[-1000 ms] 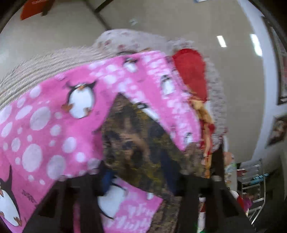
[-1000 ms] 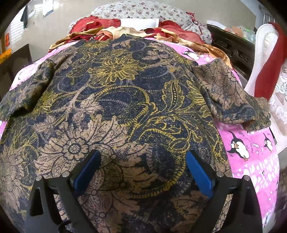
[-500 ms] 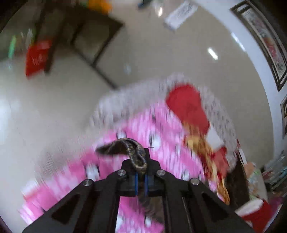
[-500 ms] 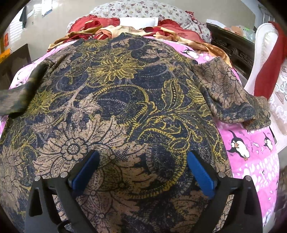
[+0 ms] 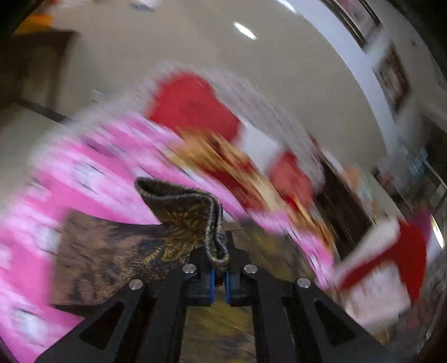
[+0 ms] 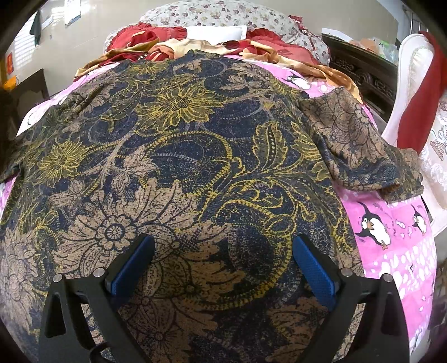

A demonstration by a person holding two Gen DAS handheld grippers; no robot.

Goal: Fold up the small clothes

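Observation:
A dark floral shirt [image 6: 195,156] with yellow and tan flowers lies spread flat on a pink penguin blanket [image 6: 391,251]. My right gripper [image 6: 223,251] hovers open just over the shirt's lower part, blue pads wide apart and nothing between them. The shirt's right sleeve [image 6: 360,150] lies stretched out flat. In the blurred left wrist view, my left gripper [image 5: 219,276] is shut on the hem of the shirt's other sleeve [image 5: 184,212], which is lifted off the blanket [image 5: 83,178] and bunched above the pads.
Red and gold cloths [image 6: 173,47] and a flowered pillow [image 6: 223,14] pile up at the bed's far end. Dark carved wooden furniture [image 6: 360,69] stands at the back right. A white chair with a red cloth [image 6: 419,92] is at the right.
My left gripper closed on the sleeve hem, rose and swung across with it, rolling as it went. The sleeve left the blanket. The right gripper stayed still and open.

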